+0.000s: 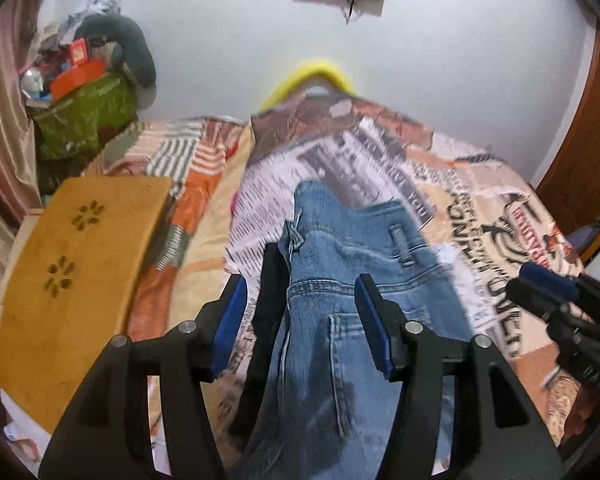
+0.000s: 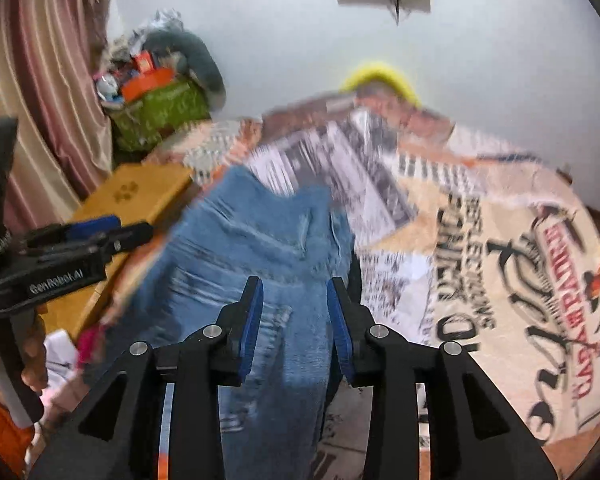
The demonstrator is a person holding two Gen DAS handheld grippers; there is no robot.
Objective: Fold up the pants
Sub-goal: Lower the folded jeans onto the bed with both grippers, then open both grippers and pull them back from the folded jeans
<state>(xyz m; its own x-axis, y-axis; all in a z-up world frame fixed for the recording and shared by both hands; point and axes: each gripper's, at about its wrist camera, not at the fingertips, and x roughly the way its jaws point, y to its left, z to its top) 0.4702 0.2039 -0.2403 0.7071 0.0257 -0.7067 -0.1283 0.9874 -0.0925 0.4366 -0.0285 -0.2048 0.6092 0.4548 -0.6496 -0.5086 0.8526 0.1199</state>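
A: Pants [image 1: 340, 300] — blue denim, lying on the printed bedspread [image 1: 480, 184], waistband end away from me, toward the wall [image 1: 440, 60]. Long axis runs from my grippers out toward the headboard side.

B: What's hidden?

A: Legs are cut off at the lower edge of both views, so I can't see how they lie. My right-wrist view is smeared; stitching and pocket detail are hard to make out there. A dark strip shows under the denim's edge — can't tell what it is.

B: Grippers?

A: My left gripper [image 1: 302, 320] stands about half open, the denim passing between the blue pads [image 1: 230, 320] with gaps on both sides — not pinched. My right gripper [image 2: 296, 320] is parted more narrowly, the cloth running between its pads too; through the blur they don't appear to press on it.

B: Surroundings?

A: Wooden lap desk [image 1: 80, 272] to the left on the bed, a heaped green bag [image 1: 88, 120] in the corner beside it.
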